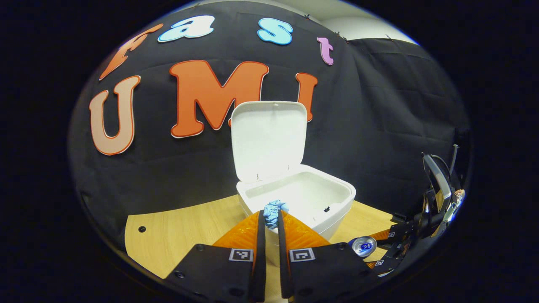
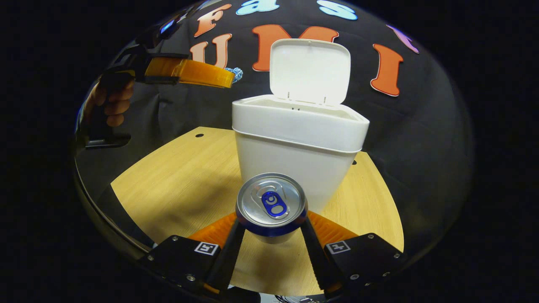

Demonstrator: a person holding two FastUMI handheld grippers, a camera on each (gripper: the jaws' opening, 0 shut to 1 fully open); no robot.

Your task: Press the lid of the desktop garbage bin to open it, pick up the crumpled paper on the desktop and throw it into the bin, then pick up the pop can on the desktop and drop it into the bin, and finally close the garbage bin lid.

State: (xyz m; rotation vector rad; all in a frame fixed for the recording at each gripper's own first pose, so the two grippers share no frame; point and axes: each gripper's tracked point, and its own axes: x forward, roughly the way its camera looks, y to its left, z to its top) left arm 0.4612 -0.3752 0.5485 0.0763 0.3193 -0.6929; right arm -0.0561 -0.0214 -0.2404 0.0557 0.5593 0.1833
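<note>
White plastic forms the desktop garbage bin (image 2: 300, 143), a squarish tub that narrows toward its base and stands on a pale wood-grain tabletop (image 2: 185, 176). Its flat white lid (image 2: 310, 71) is swung up on a rear hinge and stands upright against the black cloth wall. In the left gripper view the bin's inside (image 1: 303, 198) is visible from above: bare white walls and floor, with only a small dark mark near the front wall.

A small wad of light blue crumpled paper (image 1: 273, 212) is pinched between the two fingers of the left gripper (image 1: 269, 223), which are clenched on it. The paper sits at the fingertips, raised in the air just at the bin's near rim, not inside it. From the right gripper view, the same gripper (image 2: 229, 78) is above and left of the bin, held by a hand (image 2: 111, 101).

A silver aluminium pop can with a blue pull tab (image 2: 271, 206) stands upright on the table in front of the bin. The right gripper (image 2: 269, 229) has one finger against each side of the can, grasping it.
</note>
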